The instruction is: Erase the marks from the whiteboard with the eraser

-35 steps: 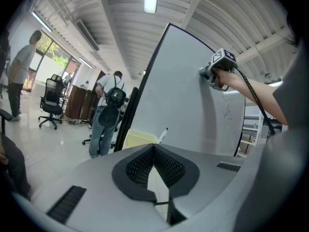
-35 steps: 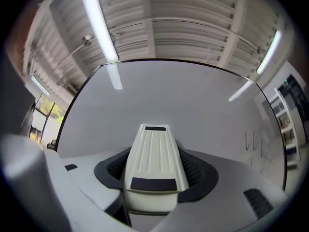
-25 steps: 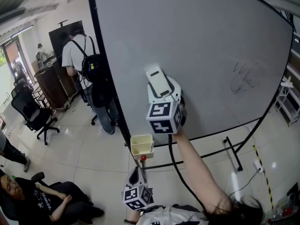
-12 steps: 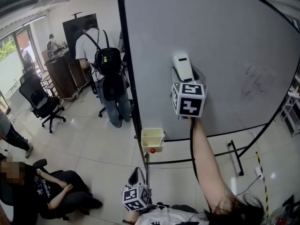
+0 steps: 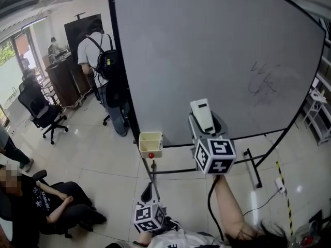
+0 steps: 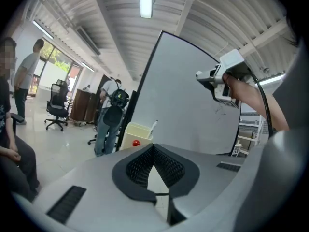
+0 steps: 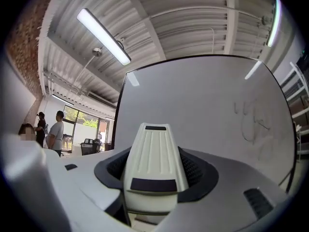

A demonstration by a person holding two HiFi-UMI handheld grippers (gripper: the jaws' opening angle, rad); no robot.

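The large white whiteboard (image 5: 207,45) in its black frame is standing upright, faint scribbled marks (image 5: 262,81) showing toward its right. The right claw (image 5: 207,128) is clamping the cream ribbed plastic eraser (image 7: 154,163), nose forward for wiping, low and left of them. The left claw (image 6: 153,151) is idling closed, empty.
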